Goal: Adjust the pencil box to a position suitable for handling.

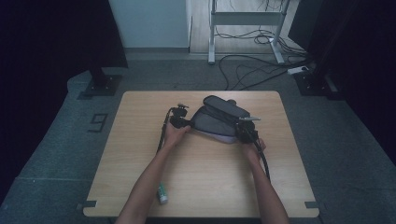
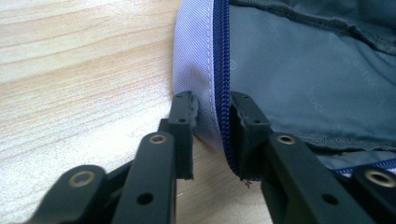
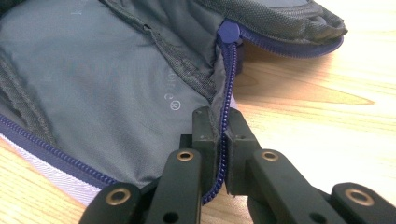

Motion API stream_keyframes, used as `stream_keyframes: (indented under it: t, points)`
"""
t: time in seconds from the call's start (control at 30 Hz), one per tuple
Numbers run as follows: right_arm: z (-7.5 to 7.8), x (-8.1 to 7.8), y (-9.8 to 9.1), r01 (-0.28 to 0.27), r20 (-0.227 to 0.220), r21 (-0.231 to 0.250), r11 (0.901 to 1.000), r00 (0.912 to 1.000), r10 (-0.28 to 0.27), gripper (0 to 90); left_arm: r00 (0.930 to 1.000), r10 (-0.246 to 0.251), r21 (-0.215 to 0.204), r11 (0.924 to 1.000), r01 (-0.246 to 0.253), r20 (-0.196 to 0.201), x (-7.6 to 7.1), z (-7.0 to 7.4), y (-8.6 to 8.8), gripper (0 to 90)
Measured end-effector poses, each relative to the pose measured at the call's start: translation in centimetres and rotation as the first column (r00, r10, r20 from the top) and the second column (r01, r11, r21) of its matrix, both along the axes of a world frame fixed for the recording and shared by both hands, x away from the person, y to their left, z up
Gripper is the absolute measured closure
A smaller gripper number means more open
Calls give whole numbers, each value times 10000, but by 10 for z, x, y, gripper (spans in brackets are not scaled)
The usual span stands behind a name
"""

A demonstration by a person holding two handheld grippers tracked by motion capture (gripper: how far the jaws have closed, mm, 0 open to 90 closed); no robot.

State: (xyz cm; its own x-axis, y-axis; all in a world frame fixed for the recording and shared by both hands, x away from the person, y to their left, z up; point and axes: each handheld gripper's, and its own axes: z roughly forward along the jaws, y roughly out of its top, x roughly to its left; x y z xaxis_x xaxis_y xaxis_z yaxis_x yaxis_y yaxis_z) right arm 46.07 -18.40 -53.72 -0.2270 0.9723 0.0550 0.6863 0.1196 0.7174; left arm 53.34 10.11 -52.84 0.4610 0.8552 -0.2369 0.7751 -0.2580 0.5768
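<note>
A grey bag (image 1: 219,122) with a lavender rim and blue zipper lies open at the far middle of the wooden table (image 1: 201,177). My left gripper (image 1: 187,125) is at the bag's left end. In the left gripper view its jaws (image 2: 212,116) pinch the lavender rim (image 2: 194,60) and zipper band between the pads. My right gripper (image 1: 243,133) is at the bag's right end. In the right gripper view it (image 3: 221,128) is shut on the blue zipper edge (image 3: 227,79), just below the zipper pull (image 3: 229,31). The grey lining (image 3: 102,79) lies spread open.
A small green and white tube (image 1: 162,192) lies near the table's front edge, beside the left forearm. On the floor beyond the table are cables (image 1: 252,70), a white desk frame (image 1: 245,28) and black stand bases (image 1: 100,86).
</note>
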Motion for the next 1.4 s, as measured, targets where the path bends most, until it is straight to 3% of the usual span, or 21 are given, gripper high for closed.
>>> stream_keyframes:
  t: [0.13, 0.37, 0.57, 0.83, 1.4]
  points:
    - [1, -1, 0, -1, 136, -36, 10000, 9999, 1, 852, 10000, -36, 103, 9999, 36, 21, 0, 2, 0, 787]
    - [9, -5, 1, -46, 596, -23, 10000, 9982, 47, 856, 10000, -3, -109, 9999, 4, 83, 0, 4, 4, 860]
    - [17, -10, 3, -143, 862, -63, 9999, 9962, 148, 857, 10000, -19, -291, 9996, 19, -8, -3, 5, 9, 872]
    - [28, -17, 5, -244, 1221, 169, 9996, 9923, 221, 858, 9993, -57, -536, 9985, 77, 373, -11, 18, 16, 873]
    - [55, -39, 9, -501, 1873, 146, 9986, 9812, 465, 860, 9963, -275, -735, 9967, 335, 818, -38, 43, 25, 873]
